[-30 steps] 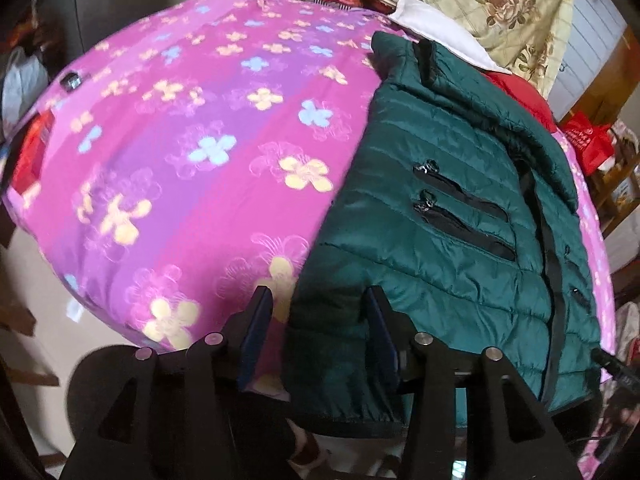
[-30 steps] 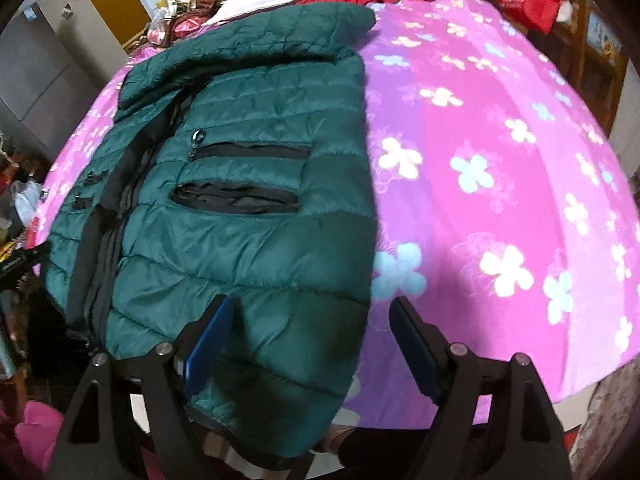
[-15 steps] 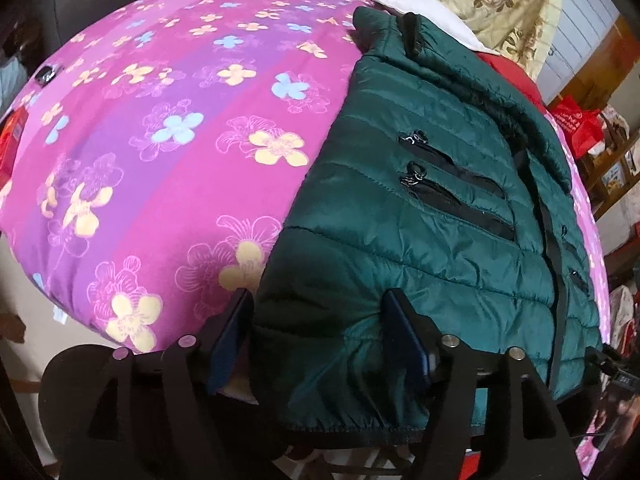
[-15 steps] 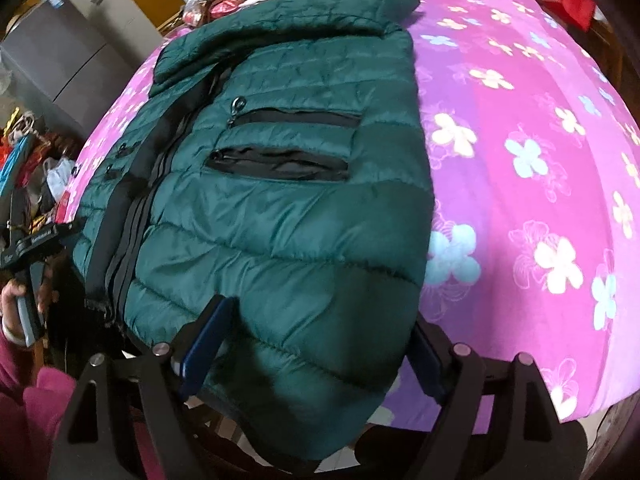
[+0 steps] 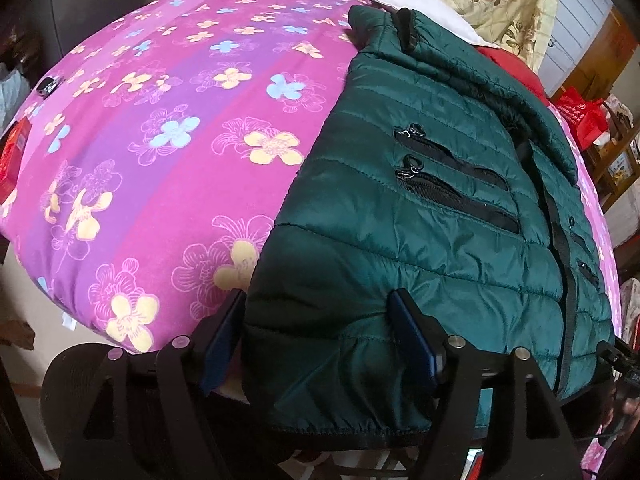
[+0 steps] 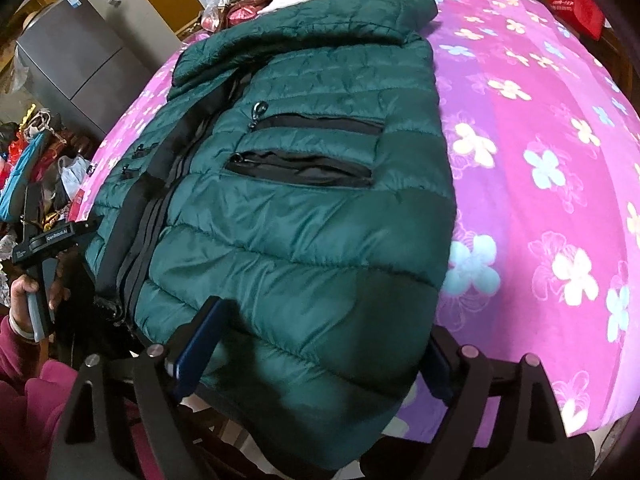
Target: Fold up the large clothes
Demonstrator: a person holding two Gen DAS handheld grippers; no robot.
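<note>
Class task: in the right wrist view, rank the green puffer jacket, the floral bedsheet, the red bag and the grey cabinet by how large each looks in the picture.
1 and 2. Green puffer jacket and floral bedsheet: too close to rank; the jacket covers part of the sheet.
3. Grey cabinet.
4. Red bag, partly cut off at the edge and far away.

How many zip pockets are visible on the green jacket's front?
4. On the green jacket, two long ones, upper and lower, lie on one front panel; two small ones lie across the central zip. Others may be hidden.
</note>
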